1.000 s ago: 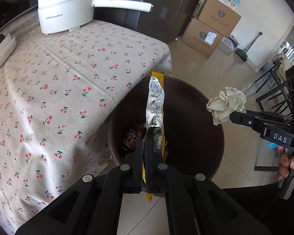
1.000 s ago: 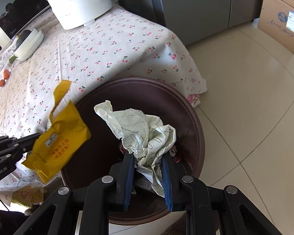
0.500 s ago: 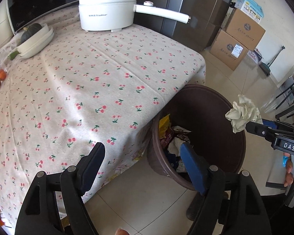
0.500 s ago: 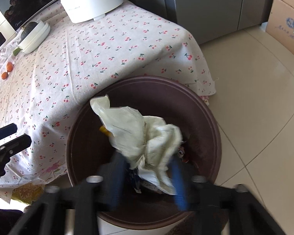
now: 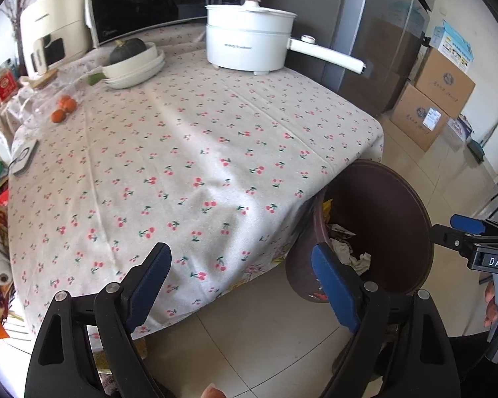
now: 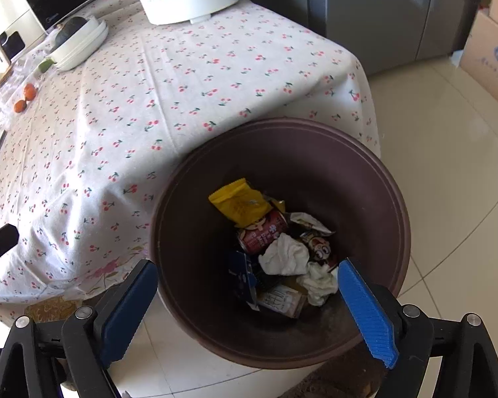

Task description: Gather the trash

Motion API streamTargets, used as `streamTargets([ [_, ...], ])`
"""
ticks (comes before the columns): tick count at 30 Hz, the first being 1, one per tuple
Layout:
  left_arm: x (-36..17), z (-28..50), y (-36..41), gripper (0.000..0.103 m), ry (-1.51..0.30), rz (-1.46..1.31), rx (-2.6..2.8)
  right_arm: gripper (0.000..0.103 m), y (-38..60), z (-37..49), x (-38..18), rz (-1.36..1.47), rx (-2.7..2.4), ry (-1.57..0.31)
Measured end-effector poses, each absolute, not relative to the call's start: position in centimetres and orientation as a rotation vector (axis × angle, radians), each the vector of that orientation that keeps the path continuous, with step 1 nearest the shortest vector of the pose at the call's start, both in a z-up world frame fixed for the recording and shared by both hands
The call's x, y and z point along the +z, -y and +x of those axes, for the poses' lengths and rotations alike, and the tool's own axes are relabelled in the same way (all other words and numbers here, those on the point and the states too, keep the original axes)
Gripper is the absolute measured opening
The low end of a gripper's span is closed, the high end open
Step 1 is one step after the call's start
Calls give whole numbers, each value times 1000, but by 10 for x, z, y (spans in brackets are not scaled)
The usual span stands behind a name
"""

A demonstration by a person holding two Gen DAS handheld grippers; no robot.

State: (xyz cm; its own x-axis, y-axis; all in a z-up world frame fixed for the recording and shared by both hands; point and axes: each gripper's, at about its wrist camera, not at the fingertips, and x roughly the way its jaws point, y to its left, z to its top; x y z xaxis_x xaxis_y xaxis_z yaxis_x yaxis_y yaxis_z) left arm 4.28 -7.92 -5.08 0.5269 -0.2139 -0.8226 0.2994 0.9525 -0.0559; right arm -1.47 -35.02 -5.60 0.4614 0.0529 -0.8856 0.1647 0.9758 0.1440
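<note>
Nearest to me the right gripper (image 6: 245, 295) hangs over the mouth of the brown bin (image 6: 375, 172), its blue-padded jaws spreading wider with nothing pinched between them, only the bin's contents showing through the gap. Down in the bin lies the trash: a yellow wrapper (image 6: 239, 202) against the far side of the heap, a red can (image 6: 262, 232) just below it, a crumpled white paper (image 6: 284, 254) on top in the middle, another white wad (image 6: 320, 283) beside it toward the right pad, a blue packet (image 6: 240, 273) on the left and a pale carton (image 6: 280, 298) at the near edge. The left gripper (image 5: 239, 285) is off to the side, over the tiled floor (image 5: 249, 325) and the hanging edge of the cherry-print tablecloth (image 5: 182, 152); its jaws are also opening and hold nothing, with the cloth behind one pad and the bin's rim behind the other. A fingertip (image 5: 212, 391) shows at the bottom edge of that view, and at the right edge a hand (image 5: 496, 301) grips the handle of the other tool. The bin stands on the floor touching the corner of the draped table. Farther back on the table sit two small oranges (image 5: 63, 109), a stack of white dishes (image 5: 139, 68) with a dark green squash (image 5: 127, 48) in it, and a white electric pot (image 5: 249, 39) with a long handle. Behind those are a black microwave (image 5: 139, 0) and a cream appliance (image 5: 51, 30), and across the floor cardboard boxes (image 5: 438, 99) are piled by the wall
</note>
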Motion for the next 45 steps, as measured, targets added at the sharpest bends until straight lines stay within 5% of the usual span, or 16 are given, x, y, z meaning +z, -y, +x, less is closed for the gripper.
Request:
streamTargets([
  [17,-37,-23,18,92,-815,58,-70,97,251,-69,-7,-99,-69,-761],
  [45,-24,-34,27,92,-738,73,-77,98,253,-65,-12,-5,-53,-782],
])
